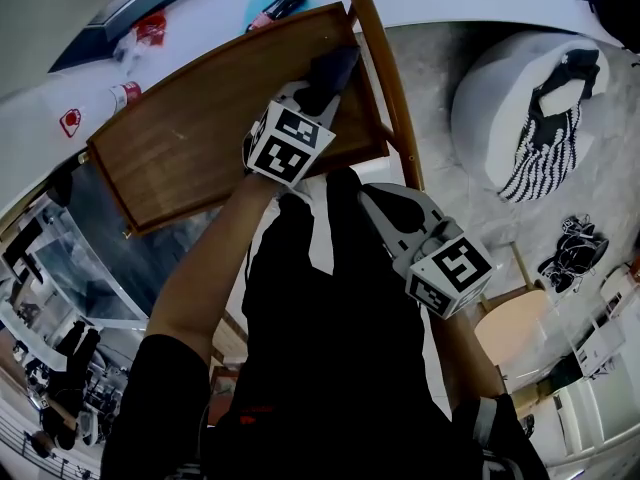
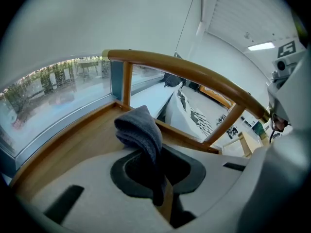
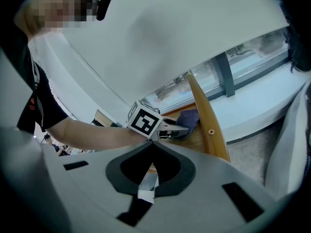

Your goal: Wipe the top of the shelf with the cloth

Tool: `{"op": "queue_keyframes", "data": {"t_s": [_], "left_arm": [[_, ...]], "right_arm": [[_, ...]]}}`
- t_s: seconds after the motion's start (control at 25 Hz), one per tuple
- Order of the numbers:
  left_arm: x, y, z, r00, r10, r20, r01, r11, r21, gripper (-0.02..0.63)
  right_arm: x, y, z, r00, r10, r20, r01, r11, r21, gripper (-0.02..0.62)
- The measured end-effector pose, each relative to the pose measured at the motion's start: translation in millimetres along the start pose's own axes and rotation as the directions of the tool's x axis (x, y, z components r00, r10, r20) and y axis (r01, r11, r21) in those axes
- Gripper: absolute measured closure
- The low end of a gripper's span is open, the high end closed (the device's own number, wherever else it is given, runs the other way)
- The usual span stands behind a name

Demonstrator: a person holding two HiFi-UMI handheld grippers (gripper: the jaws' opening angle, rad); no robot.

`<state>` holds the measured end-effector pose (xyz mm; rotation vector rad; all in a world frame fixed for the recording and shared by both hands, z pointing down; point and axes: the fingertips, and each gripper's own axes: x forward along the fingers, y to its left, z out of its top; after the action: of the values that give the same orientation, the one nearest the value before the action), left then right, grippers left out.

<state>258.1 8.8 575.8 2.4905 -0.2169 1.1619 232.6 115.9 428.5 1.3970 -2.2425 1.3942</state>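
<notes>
A dark grey cloth (image 1: pixel 333 71) is bunched on the wooden shelf top (image 1: pixel 190 148), at its far right corner. My left gripper (image 1: pixel 322 93) is shut on the cloth, its marker cube just behind. In the left gripper view the cloth (image 2: pixel 139 128) folds up out of the jaws over the wood (image 2: pixel 82 137). My right gripper (image 1: pixel 368 193) hangs back near my body, right of the shelf, shut with nothing in it. In the right gripper view the cloth (image 3: pixel 188 118) and the left gripper's cube (image 3: pixel 145 120) show ahead of the right gripper (image 3: pixel 153 152).
A curved wooden rail (image 1: pixel 385 68) runs along the shelf's right side. The shelf top has a raised rim (image 1: pixel 115 183). A white windowsill (image 1: pixel 200 13) with small items lies beyond. A white pouf (image 1: pixel 500 98) and a round stool (image 1: pixel 510 333) stand on the floor at right.
</notes>
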Motion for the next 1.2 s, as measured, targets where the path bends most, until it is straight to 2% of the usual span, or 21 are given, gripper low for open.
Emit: {"op": "queue_keyframes", "data": {"t_s": [0.28, 0.48, 0.64, 0.92, 1.2], "left_arm": [[-17, -9, 24, 0.991, -0.076, 0.111, 0.081, 0.996, -0.045, 0.552], [-51, 0, 33, 0.979, -0.058, 0.195, 0.073, 0.995, -0.071, 0.552], [-84, 15, 20, 0.974, -0.007, 0.225, 0.031, 0.994, -0.105, 0.552], [-155, 51, -34, 0.965, 0.13, 0.229, -0.088, 0.979, -0.184, 0.552], [-238, 86, -132, 0.946, 0.277, 0.166, -0.219, 0.929, -0.299, 0.552]], "right_arm": [[2, 7, 8, 1.0, 0.004, -0.001, -0.004, 1.0, -0.015, 0.591], [14, 26, 15, 0.999, 0.043, -0.029, -0.045, 0.997, -0.062, 0.591], [30, 49, 17, 0.995, 0.082, -0.047, -0.087, 0.991, -0.101, 0.591], [65, 95, 13, 0.982, 0.151, -0.116, -0.168, 0.974, -0.155, 0.591], [113, 154, -4, 0.954, 0.224, -0.2, -0.264, 0.943, -0.202, 0.591]]}}
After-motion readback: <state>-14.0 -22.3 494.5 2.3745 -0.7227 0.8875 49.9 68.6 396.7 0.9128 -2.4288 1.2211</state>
